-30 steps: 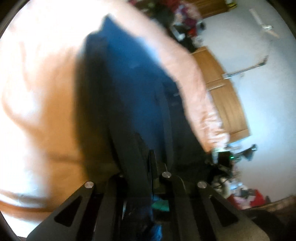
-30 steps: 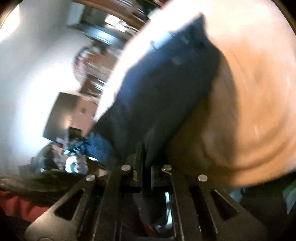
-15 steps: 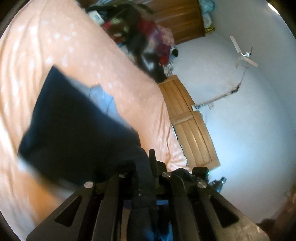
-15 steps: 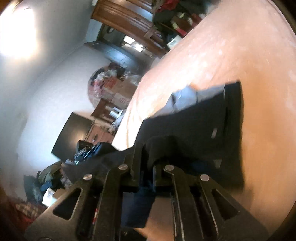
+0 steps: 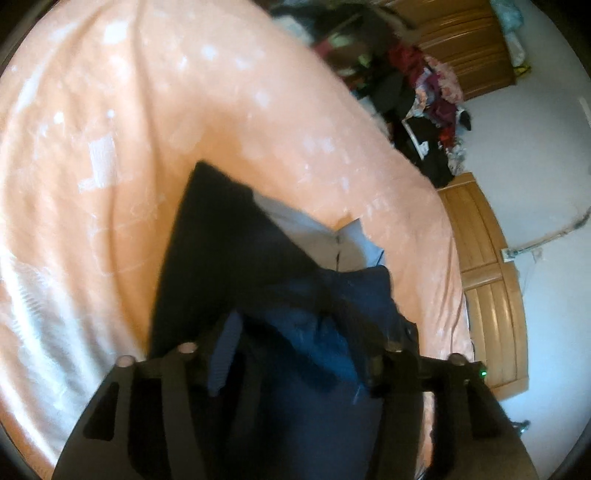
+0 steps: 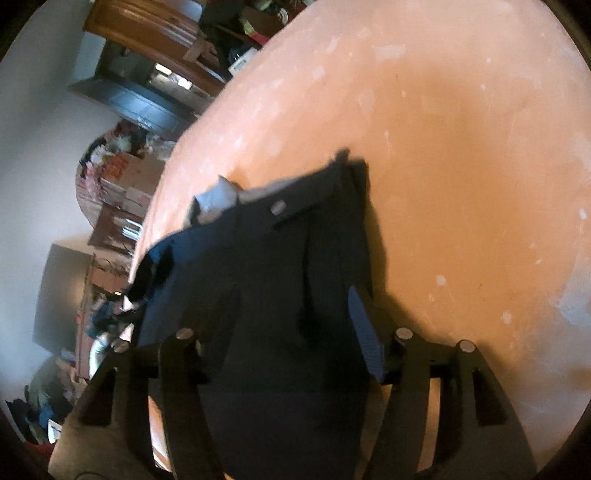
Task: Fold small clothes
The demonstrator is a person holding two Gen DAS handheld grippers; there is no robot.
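Observation:
A dark navy garment (image 5: 229,251) with a pale grey inner lining (image 5: 314,229) lies on the peach bedsheet (image 5: 147,110). My left gripper (image 5: 295,354) is open, its fingers spread wide over the garment's near edge, which bunches in blue folds between them. In the right wrist view the same garment (image 6: 295,251) lies flat on the sheet (image 6: 461,147), grey lining (image 6: 218,195) at its far left corner. Above the near part of the cloth my right gripper (image 6: 280,339) stands open. The near hem is hidden under both grippers.
A heap of mixed clothes (image 5: 424,92) and a wooden wardrobe (image 5: 480,258) stand beyond the bed's right edge. On the other side are a wooden door (image 6: 155,26), stacked boxes and clutter (image 6: 118,184), and a dark cabinet (image 6: 62,295).
Both grippers were shut on the garment and carried it down over the bed. Both have since opened wide and the garment now rests on the sheet.

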